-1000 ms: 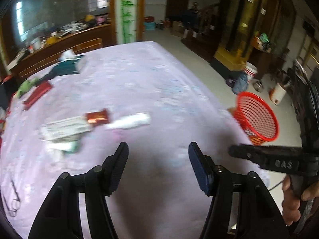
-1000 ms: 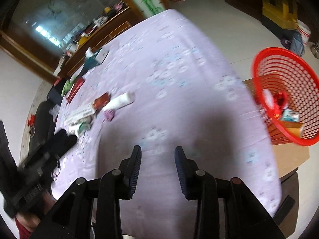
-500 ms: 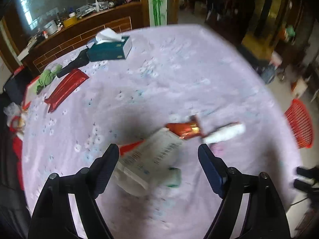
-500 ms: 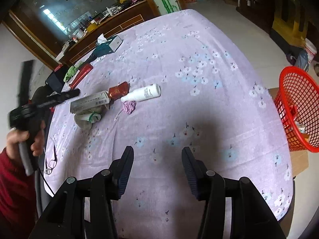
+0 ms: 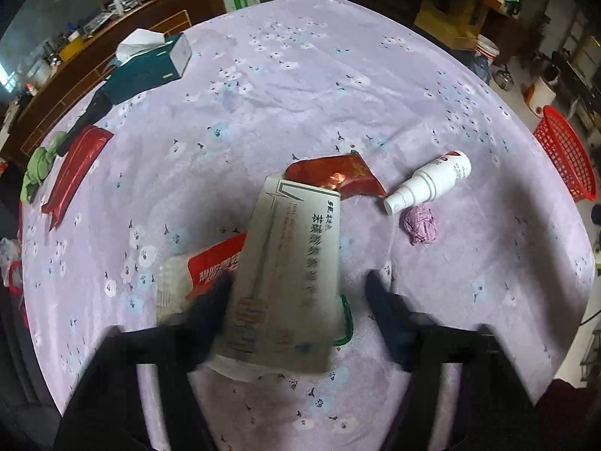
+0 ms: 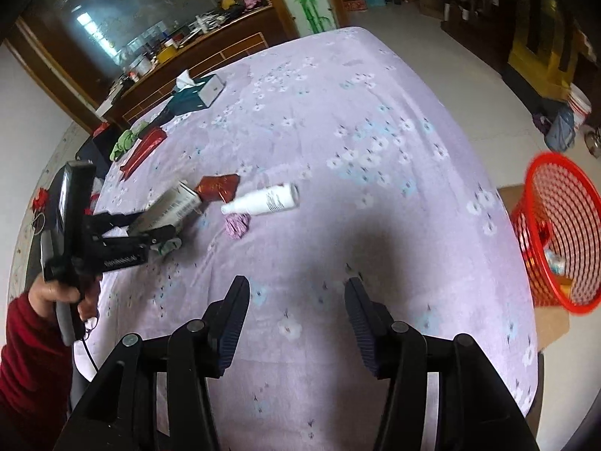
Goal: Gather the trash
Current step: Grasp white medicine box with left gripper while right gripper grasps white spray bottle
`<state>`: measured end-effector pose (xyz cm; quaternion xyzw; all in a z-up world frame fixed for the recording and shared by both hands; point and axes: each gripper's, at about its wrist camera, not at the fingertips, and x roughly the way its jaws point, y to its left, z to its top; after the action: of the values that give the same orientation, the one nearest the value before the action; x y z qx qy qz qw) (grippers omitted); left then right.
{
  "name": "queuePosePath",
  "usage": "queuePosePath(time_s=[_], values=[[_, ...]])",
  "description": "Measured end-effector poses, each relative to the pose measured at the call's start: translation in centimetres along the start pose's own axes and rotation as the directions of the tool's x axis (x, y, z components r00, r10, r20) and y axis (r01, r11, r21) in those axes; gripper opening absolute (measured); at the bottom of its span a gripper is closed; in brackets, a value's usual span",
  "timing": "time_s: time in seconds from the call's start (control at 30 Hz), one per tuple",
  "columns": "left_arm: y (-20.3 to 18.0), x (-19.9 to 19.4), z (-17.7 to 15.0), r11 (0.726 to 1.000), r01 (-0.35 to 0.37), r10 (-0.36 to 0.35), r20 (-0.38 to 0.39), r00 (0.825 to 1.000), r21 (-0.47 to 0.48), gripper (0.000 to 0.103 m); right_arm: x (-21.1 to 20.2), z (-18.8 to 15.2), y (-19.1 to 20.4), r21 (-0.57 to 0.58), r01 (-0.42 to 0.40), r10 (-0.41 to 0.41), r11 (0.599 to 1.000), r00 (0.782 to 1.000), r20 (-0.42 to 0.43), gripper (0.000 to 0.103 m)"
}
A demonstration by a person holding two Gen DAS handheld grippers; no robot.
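Left gripper (image 5: pixel 296 300) fingers spread, straddling the white carton (image 5: pixel 289 274); not clamped. Right gripper (image 6: pixel 296 319) fingers apart, nothing between. Risk: the red-printed wrapper (image 5: pixel 210 270) under the left finger could be pinched too, or the carton could slip out.

Lilac floral table (image 5: pixel 300 75) with bottle (image 5: pixel 432 182), tissue box (image 5: pixel 150 67)

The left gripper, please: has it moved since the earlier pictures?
Yes. The left gripper has advanced across the table to straddle the white box, leaving the red basket behind.
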<state>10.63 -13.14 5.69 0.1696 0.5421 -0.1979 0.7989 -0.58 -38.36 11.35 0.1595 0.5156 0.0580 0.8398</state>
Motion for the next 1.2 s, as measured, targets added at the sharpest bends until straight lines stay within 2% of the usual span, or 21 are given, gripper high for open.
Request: queuePosePath(time_s=[0.2, 0.33, 0.43, 0.57, 0.6, 0.73, 0.87, 0.93, 1.13, 1.2], values=[[-0.6, -1.6, -1.6, 0.998, -0.016, 0.021, 0.084, 0.996, -0.060, 0.050, 3.3, 3.9, 1.4, -0.077, -0.021, 0.020, 0.997, 1.000, -0.009, 0.057], [-1.0, -4.8, -3.8, 0.992, 0.024, -0.003, 0.163, 0.987, -0.126, 0.050, 6.5, 6.8, 2.0, -0.082, -0.080, 0.077, 0.993, 0.996, -0.040, 0.056], [-1.6, -6.5, -5.5, 0.985, 0.041, -0.009, 0.192, 0.981, -0.167, 0.050, 9.3, 8.8, 2.5, -0.085, -0.102, 0.097, 0.991, 0.993, -0.061, 0.056], [-2.4, -8.1, -8.6, 0.970, 0.066, -0.015, 0.212, 0.977, -0.236, 0.050, 12.8, 10.5, 2.8, -0.097, -0.110, 0.100, 0.989, 0.989, -0.106, 0.042], [-2.6, -8.4, -9.4, 0.964, 0.077, -0.021, 0.215, 0.976, -0.255, 0.050, 13.6, 10.7, 2.8, -0.098, -0.110, 0.098, 0.989, 0.988, -0.123, 0.041], [-3.0, -9.1, -11.8, 0.949, 0.079, -0.006, 0.233, 0.972, -0.306, 0.050, 14.8, 9.9, 2.5, -0.109, -0.131, 0.109, 0.985, 0.977, -0.182, 0.041], [-3.4, -9.0, -13.8, 0.933, 0.091, -0.007, 0.236, 0.972, -0.347, 0.050, 14.3, 7.2, 3.4, -0.169, -0.180, 0.134, 0.969, 0.958, -0.253, 0.041], [-3.6, -8.7, -14.3, 0.930, 0.096, -0.011, 0.232, 0.973, -0.356, 0.050, 14.2, 5.8, 4.1, -0.212, -0.177, 0.116, 0.961, 0.956, -0.270, 0.041], [-4.3, -7.8, -14.5, 0.927, 0.089, -0.006, 0.225, 0.974, -0.364, 0.050, 14.9, 4.1, 5.6, -0.292, -0.120, 0.045, 0.949, 0.967, -0.252, 0.040], [-4.7, -7.8, -14.3, 0.931, 0.068, 0.017, 0.228, 0.973, -0.360, 0.050, 14.7, 3.6, 6.0, -0.310, -0.094, 0.022, 0.946, 0.974, -0.226, 0.032]])
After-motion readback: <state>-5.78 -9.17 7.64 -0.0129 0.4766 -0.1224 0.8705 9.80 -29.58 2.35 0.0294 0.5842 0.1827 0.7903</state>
